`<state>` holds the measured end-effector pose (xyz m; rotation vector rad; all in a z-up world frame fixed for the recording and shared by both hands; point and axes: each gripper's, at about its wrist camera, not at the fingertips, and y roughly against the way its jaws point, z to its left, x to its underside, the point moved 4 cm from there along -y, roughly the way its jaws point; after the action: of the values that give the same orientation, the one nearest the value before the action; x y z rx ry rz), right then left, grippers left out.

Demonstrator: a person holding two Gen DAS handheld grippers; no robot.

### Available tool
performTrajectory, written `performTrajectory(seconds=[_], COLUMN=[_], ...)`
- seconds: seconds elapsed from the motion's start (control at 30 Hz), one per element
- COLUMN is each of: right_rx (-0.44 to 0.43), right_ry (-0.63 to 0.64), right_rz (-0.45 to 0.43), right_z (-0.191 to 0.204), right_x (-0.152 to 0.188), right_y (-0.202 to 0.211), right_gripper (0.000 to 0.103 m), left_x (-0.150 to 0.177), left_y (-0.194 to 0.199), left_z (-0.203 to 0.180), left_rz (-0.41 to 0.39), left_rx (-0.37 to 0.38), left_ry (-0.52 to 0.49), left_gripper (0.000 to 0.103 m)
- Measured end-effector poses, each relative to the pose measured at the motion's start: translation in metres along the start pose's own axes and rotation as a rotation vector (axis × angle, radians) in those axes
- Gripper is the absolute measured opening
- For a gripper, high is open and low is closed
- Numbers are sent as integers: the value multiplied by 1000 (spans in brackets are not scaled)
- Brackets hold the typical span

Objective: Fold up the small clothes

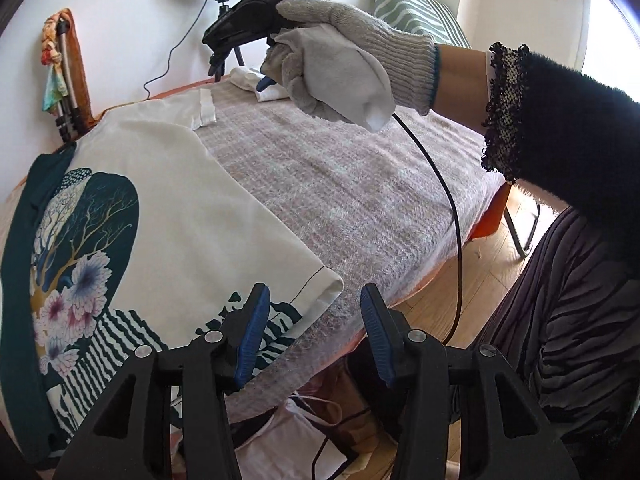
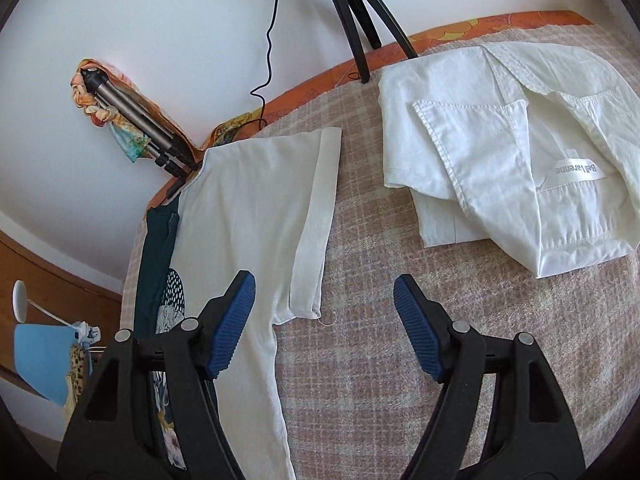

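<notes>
Left gripper, black frame with blue ribbed pads: jaws apart, nothing between them. It is pitched downward over the near edge of the table. The left pad overlaps the hem corner of the white T-shirt with a dark teal tree-and-flower print; contact cannot be judged. The right pad hangs over the table edge, wooden floor below.

Right gripper, same build: jaws spread wide, released, nothing held. It also points downward. Its left pad sits over the body of the T-shirt, just at 7 o'clock of the short sleeve; its right pad is over the bare pink-grey checked woven blanket covering the table.

In the left wrist view, the right hand in a grey knit work glove is at 1 o'clock, clenched around the black handle of its gripper, wrist bent, the forearm in a fuzzy black sleeve with a lace cuff entering from 3 o'clock. A black cable droops from the hand.

The T-shirt lies flat, print up, on the left part of the blanket. A crumpled white collared shirt with a sewn label lies at 1 o'clock in the right wrist view, well apart from the T-shirt. Black tripod legs stand at 12 o'clock at the table's far edge.
</notes>
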<state>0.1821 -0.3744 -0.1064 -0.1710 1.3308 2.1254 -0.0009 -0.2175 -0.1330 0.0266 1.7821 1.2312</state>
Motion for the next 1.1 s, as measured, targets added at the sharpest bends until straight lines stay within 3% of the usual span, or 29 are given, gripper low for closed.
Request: performTrajectory(seconds=[0.17,0.3,0.4,0.47,0.53,0.57,0.6,0.63,0.67,0.87,1.1], right_rx=[-16,-41,-43,-46,-44,-39,-46,-53,-45,-21,-56], right_ry=[-30,-61,-55,-49,-50,-44,-42,-45,-50,-45,-14], right_rz=[37,81,99,103,100,97,111,130,139,89,-19], right_z=[-4,-1,4,9,13,15,17,18,18,22,57], right_x=[0,3,5,6,7,7,8,10,11,4,-16], right_y=[-21,-38,-47,-51,-53,-54,-57,-62,-65,-62,-40], right_gripper=[69,62,57,56,55,50,43,26,16,6,5], left_x=[2,0,-1,-2,-2,-3,-3,-3,-4,-5,0], left_y=[-18,-20,-21,-21,-21,-21,-20,-19,-18,0,23], left_z=[2,4,9,14,21,25,29,32,36,52,76], left_rz=[33,15,-1,-10,-15,-17,-22,-28,-35,-96,-177], left_rx=[-49,-67,-78,-88,-82,-64,-51,-47,-42,-11,0], left_ry=[5,24,46,60,87,114,142,170,196,326,464], left_gripper=[46,45,33,14,6,4,4,4,3,3,3])
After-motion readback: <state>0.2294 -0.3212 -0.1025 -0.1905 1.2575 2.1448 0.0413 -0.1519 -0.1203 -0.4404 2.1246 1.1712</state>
